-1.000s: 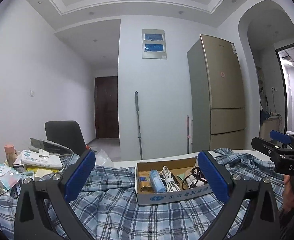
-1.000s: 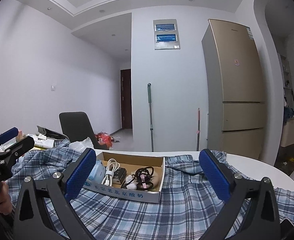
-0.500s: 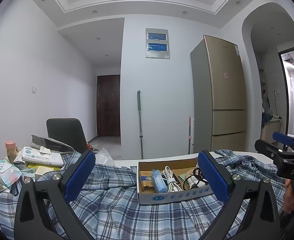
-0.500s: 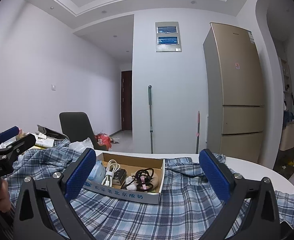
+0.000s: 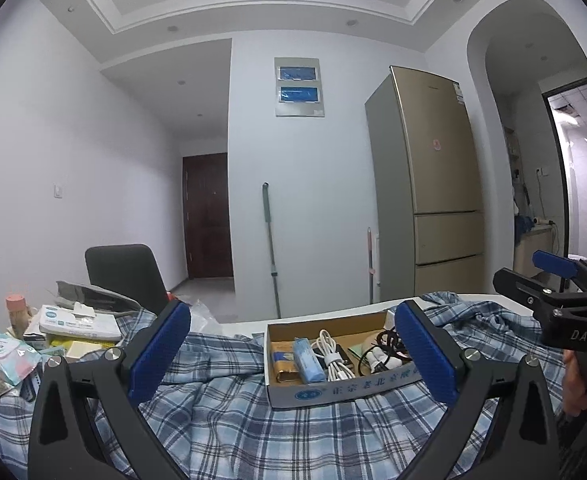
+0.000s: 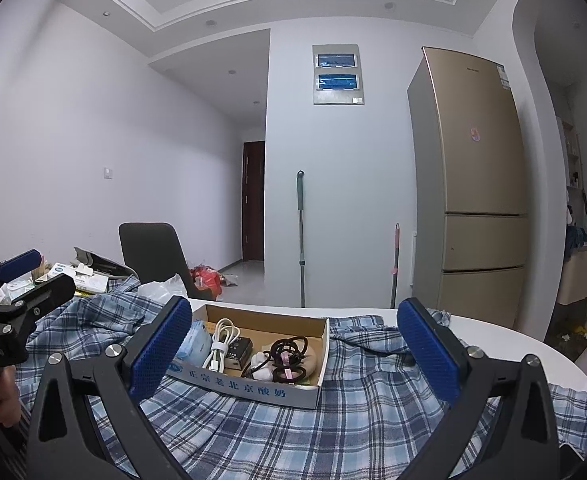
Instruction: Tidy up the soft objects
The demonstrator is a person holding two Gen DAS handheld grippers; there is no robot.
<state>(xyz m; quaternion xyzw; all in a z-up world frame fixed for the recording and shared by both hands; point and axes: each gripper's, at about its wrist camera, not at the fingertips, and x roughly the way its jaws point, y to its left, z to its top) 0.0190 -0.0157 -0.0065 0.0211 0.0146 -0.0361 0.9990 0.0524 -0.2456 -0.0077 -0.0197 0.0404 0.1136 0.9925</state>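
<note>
A tall gold-coloured refrigerator [image 5: 433, 184] is standing far beyond both tools, against the back wall. Below them, a white rounded tabletop [image 6: 513, 336] is carrying a rumpled blue-and-white plaid cloth shirt [image 5: 233, 420], which is spreading directly beneath and ahead of both sets of fingers. A black office chair [image 5: 125, 276] is sitting past the left hand-held gripper [image 5: 293, 360], off to its left side. An open brown cardboard box with blue lettering [image 5: 333, 390] is resting on the shirt straight ahead, between the left tool's blue-padded fingers, and it is holding a coiled white cable [image 5: 329, 352] among other small items. The left hand-held gripper is hovering with its jaws spread wide, gripping nothing. The right hand-held gripper [image 6: 297, 356] is likewise hanging wide open and empty, just above the shirt, with the box lying ahead and slightly to its left. Each tool is showing at the edge of the other's view.
</note>
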